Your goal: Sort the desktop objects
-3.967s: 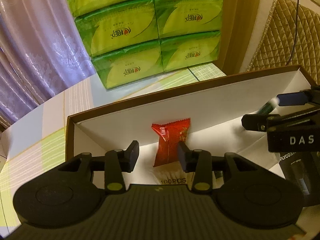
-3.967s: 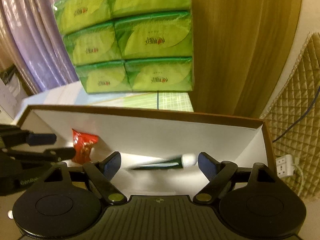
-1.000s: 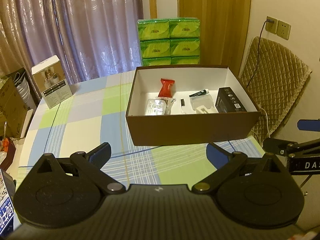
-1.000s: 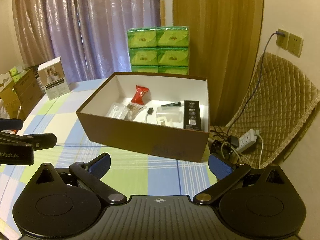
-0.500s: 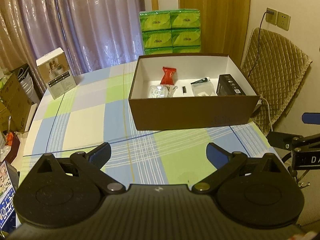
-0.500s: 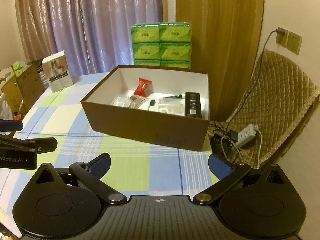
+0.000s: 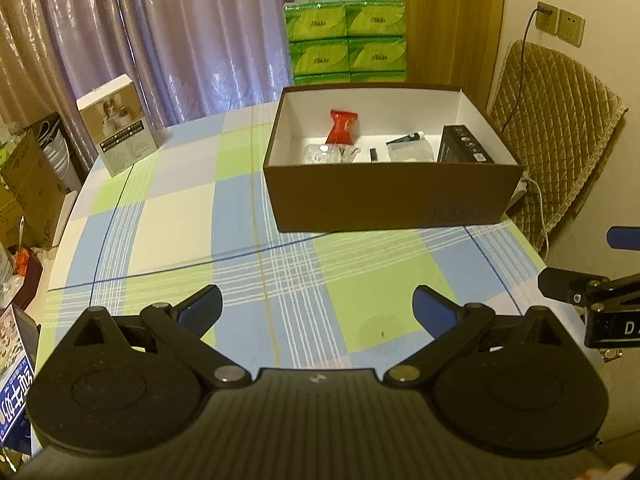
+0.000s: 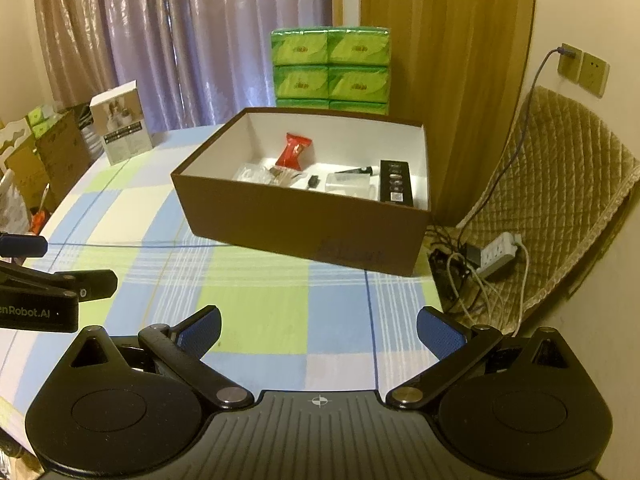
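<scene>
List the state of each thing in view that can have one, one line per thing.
left tongs: open, empty, above the tablecloth
right tongs: open, empty
brown box: lidless, holding items
red packet: leaning against the back wall of the box
black carton: lying flat at the box's right end
white carton: standing upright on the table
wall socket: cable plugged in

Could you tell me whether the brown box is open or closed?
Open: the brown box has no lid, and its white interior shows the red packet inside.

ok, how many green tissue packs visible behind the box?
6 green tissue packs, stacked two wide and three high behind the brown box. The bottom pair is partly hidden by the box's rim; more may sit behind.
</scene>
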### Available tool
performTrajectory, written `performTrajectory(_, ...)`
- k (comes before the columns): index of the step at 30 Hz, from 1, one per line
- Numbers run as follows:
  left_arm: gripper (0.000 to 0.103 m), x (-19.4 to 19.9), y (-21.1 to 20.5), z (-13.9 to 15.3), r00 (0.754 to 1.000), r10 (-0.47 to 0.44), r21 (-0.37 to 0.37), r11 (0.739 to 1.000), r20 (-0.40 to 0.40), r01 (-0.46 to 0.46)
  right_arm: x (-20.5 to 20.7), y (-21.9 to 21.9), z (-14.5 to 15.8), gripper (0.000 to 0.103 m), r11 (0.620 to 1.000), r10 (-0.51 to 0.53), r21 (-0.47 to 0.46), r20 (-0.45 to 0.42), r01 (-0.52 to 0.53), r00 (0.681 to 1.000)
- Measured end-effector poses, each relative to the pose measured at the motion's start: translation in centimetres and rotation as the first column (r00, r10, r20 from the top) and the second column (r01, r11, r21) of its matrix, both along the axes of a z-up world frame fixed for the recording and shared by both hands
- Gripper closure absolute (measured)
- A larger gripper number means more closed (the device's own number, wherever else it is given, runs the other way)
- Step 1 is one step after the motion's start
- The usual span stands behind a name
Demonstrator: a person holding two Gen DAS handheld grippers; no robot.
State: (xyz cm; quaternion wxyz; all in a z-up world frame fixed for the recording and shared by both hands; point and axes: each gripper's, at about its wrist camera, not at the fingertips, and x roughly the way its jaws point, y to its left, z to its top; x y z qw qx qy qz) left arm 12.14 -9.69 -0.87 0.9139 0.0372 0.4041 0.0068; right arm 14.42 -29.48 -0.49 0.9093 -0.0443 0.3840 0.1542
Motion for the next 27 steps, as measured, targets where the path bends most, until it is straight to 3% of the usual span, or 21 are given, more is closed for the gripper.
performTrajectory(27, 0.003, 1.3, 0.6, -1.3, 0.999, 0.002, -0.004, 1.000, -0.042, -0.003, 1.7, 0.8, -1.5, 0.002, 1.000, -0.007, -0.003, -0.053, 0.007, 0.999)
